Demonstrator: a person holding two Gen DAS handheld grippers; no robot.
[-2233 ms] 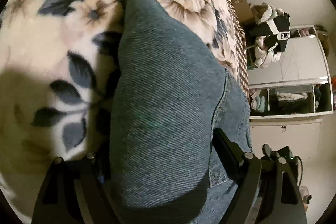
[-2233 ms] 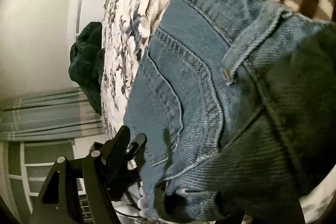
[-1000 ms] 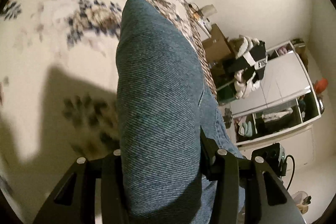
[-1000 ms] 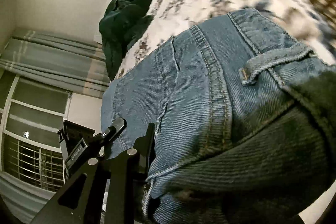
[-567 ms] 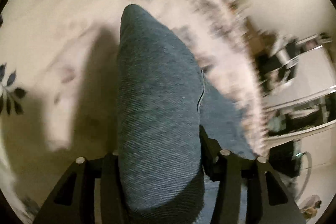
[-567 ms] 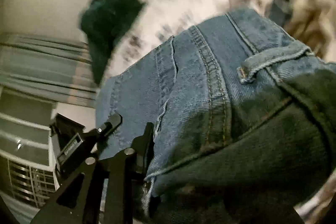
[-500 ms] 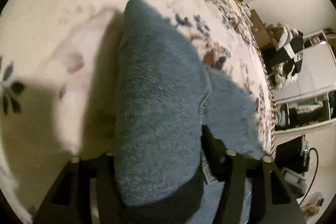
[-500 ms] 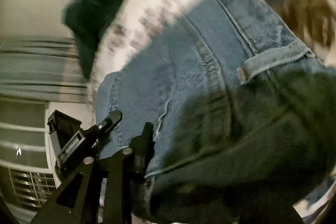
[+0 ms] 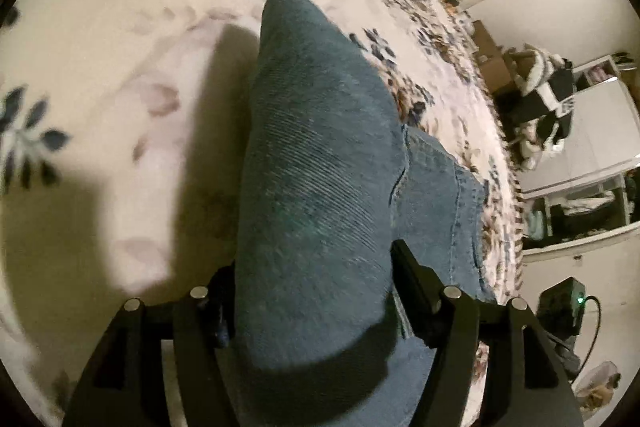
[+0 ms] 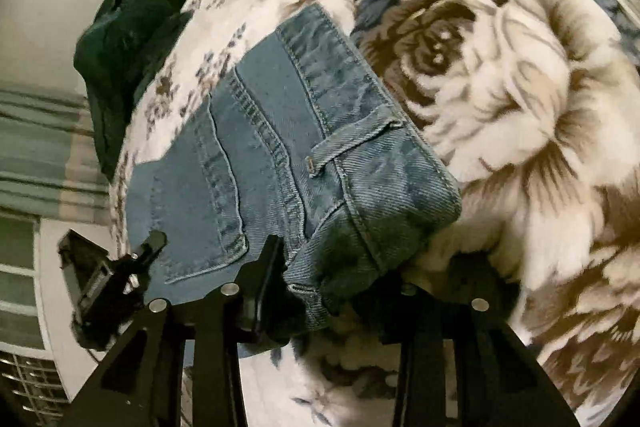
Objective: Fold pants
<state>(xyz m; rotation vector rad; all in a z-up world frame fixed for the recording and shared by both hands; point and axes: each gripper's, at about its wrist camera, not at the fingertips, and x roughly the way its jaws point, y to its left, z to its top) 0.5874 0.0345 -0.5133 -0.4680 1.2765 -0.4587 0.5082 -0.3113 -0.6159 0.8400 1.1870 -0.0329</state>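
Our left gripper (image 9: pixel 316 291) is clamped on a fold of the jeans (image 9: pixel 320 187). Our right gripper (image 10: pixel 340 267) sits apart around the waistband corner (image 10: pixel 400 203), jeans lying ahead on the bed (image 10: pixel 520 87).

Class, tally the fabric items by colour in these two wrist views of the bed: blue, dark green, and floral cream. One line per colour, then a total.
Blue: 1, the jeans
Dark green: 1, the garment at the bed's far edge
Floral cream: 1, the blanket under the jeans
Total: 3
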